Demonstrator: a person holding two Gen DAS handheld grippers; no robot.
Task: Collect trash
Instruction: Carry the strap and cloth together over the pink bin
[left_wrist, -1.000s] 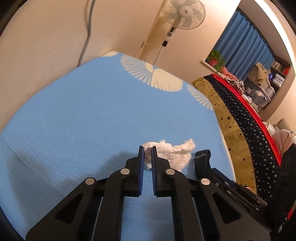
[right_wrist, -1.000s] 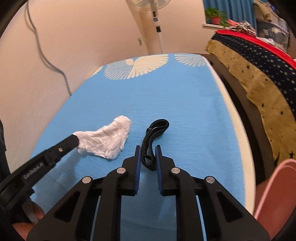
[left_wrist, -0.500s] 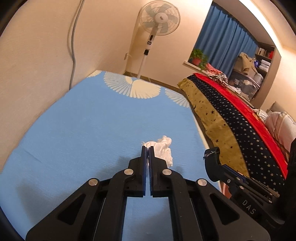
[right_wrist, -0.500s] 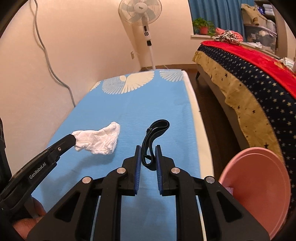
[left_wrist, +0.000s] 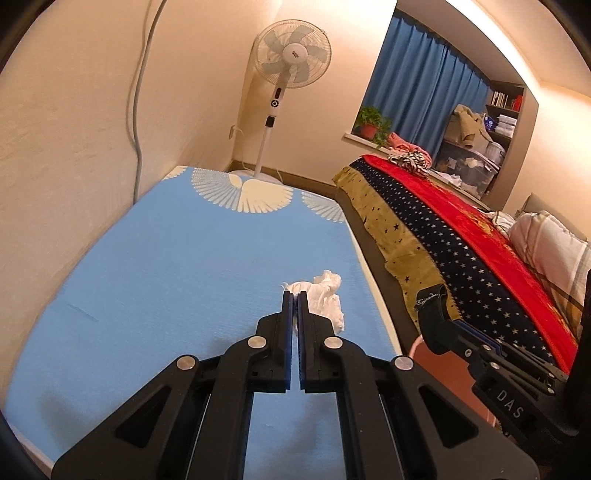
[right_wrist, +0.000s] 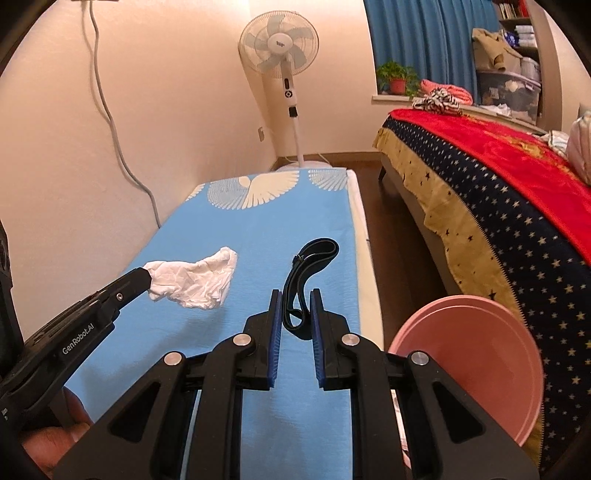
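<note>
My left gripper (left_wrist: 294, 295) is shut on a crumpled white tissue (left_wrist: 325, 299) and holds it in the air above the blue mattress (left_wrist: 184, 266). The tissue (right_wrist: 195, 280) also shows in the right wrist view, hanging from the left gripper's fingertips (right_wrist: 142, 277). My right gripper (right_wrist: 295, 295) is shut on a black strap (right_wrist: 308, 269) that sticks forward as a loop between its fingers. The right gripper's tip with the strap (left_wrist: 430, 301) shows in the left wrist view, off the mattress's right edge.
A pink basin (right_wrist: 476, 365) sits on the floor to the right of the mattress, below my right gripper. A bed with a star-patterned blanket (right_wrist: 498, 206) stands further right. A standing fan (right_wrist: 280, 48) is at the far end, and a cable (right_wrist: 110, 122) runs down the wall.
Both grippers have risen with their loads and the views have tilted up. The tissue and the strap have come off the mattress. The pink basin has come into view.
</note>
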